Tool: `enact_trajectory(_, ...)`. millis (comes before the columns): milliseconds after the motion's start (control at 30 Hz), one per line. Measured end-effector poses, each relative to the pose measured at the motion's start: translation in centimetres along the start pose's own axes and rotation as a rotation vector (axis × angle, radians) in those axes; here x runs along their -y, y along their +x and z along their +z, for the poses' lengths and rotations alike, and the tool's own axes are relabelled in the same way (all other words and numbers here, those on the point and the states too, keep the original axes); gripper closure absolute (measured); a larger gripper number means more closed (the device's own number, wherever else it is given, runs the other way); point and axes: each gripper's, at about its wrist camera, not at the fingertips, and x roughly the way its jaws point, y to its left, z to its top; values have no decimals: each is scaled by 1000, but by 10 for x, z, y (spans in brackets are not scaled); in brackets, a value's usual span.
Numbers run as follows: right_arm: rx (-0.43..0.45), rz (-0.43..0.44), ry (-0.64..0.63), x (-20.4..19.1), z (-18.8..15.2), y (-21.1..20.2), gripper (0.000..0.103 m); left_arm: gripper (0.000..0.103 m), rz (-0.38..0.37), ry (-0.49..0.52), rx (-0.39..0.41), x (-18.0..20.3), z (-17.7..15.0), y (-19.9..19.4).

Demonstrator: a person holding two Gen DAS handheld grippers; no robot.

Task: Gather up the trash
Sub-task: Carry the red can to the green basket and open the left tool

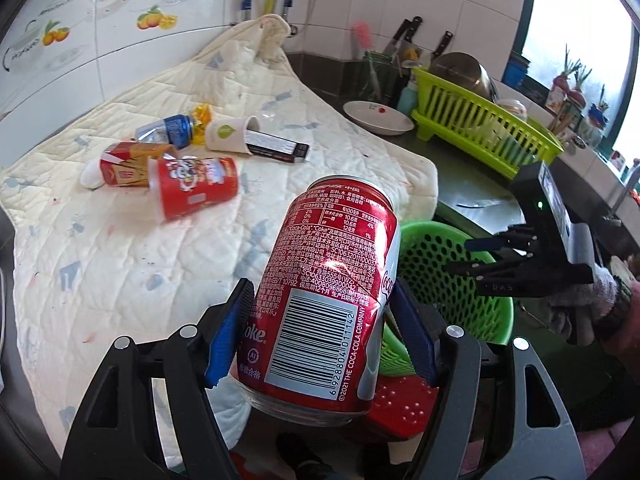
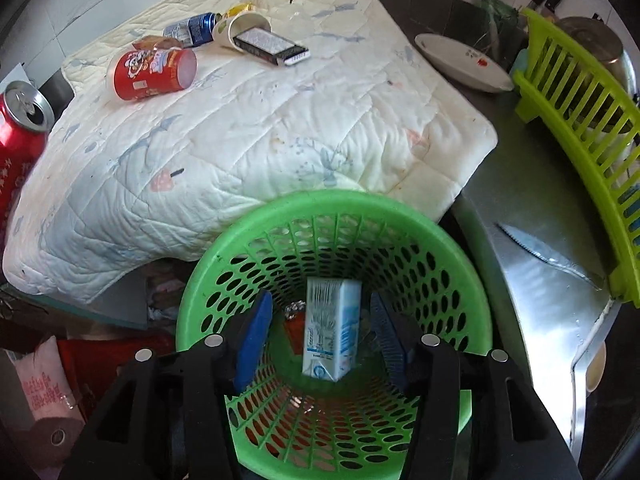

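Note:
My left gripper (image 1: 320, 294) is shut on a red Coca-Cola can (image 1: 328, 280), held tilted above the quilt's near edge; the can's top (image 2: 20, 136) shows at the left of the right wrist view. My right gripper (image 2: 320, 300) is open, pointing down into a green perforated basket (image 2: 328, 200). A white and blue milk carton (image 2: 330, 332) stands between the pads, touching neither. On the quilt (image 1: 120, 260) lie a red snack cup (image 1: 196, 184), a crushed blue can (image 1: 168, 130), a white paper cup (image 1: 230, 132), a black box (image 1: 276, 148) and a red-gold carton (image 1: 128, 164).
A lime dish rack (image 1: 480, 120) with a metal pot stands on the steel counter at the right. A white plate (image 1: 378, 118) sits beside it. A serrated knife (image 2: 540, 252) lies on the counter near the basket. Knives (image 1: 404, 36) stand by the tiled wall.

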Motion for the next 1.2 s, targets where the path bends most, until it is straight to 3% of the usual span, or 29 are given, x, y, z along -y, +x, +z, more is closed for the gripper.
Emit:
enact_trajectory(500,137,-40,19,14,24,-62,50,34,-132,39,-105,62,-10,52)
enact_trajectory(1200,269,-74,19,32,51,-117,47,33,-238,44,-225,135,-17,116)
